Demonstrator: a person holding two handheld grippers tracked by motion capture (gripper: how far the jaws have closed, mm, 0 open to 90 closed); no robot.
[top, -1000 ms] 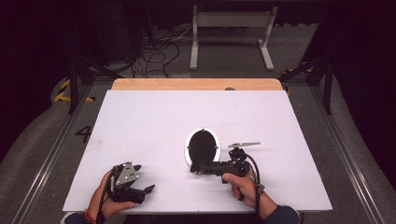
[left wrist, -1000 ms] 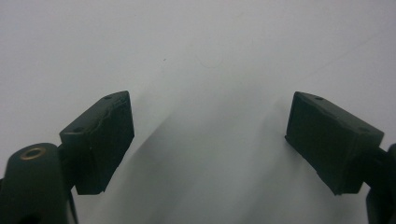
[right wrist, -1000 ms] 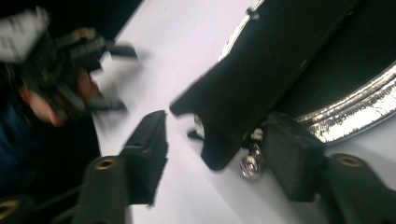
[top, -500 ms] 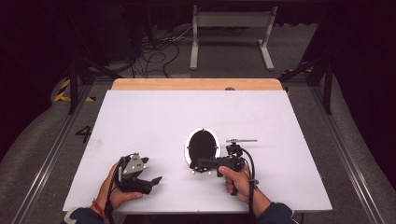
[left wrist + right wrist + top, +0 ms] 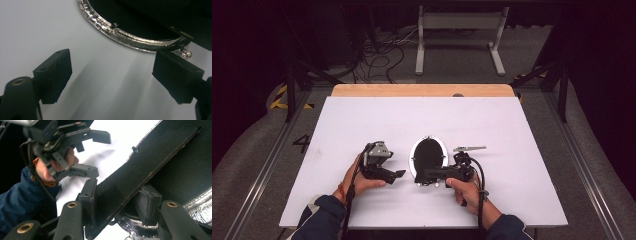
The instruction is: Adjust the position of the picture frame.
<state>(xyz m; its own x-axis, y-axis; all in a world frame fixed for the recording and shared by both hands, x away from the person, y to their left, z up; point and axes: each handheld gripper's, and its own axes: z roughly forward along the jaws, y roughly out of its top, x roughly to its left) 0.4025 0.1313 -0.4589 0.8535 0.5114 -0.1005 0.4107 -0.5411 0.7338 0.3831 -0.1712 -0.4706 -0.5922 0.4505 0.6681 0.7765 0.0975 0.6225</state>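
Nearest the person, the right claw [image 5: 422, 175] is lying level along the near rim of the oval silver-rimmed frame [image 5: 428, 156]. In the right gripper view its jaws have just been closing, and they are now pressing on a dark flat panel [image 5: 150, 165] that is rising slantwise from the frame's sparkly rim [image 5: 200, 205]. This looks like the frame's back stand, though I cannot tell for sure.

Just left of the frame, the left claw [image 5: 396, 174] is hovering over the white surface [image 5: 512, 130] with its jaws standing wide apart and holding nothing. In the left gripper view the frame's rim [image 5: 130, 40] is sitting just beyond its pads [image 5: 56, 75], apart from them.

Judging by this, the work is at an early stage: one grip is being taken, the frame is lying flat near the middle of the surface, and any lifting or propping upright is left to do.

Farther off, a small silver piece [image 5: 469, 148] is lying just right of the frame, untouched.
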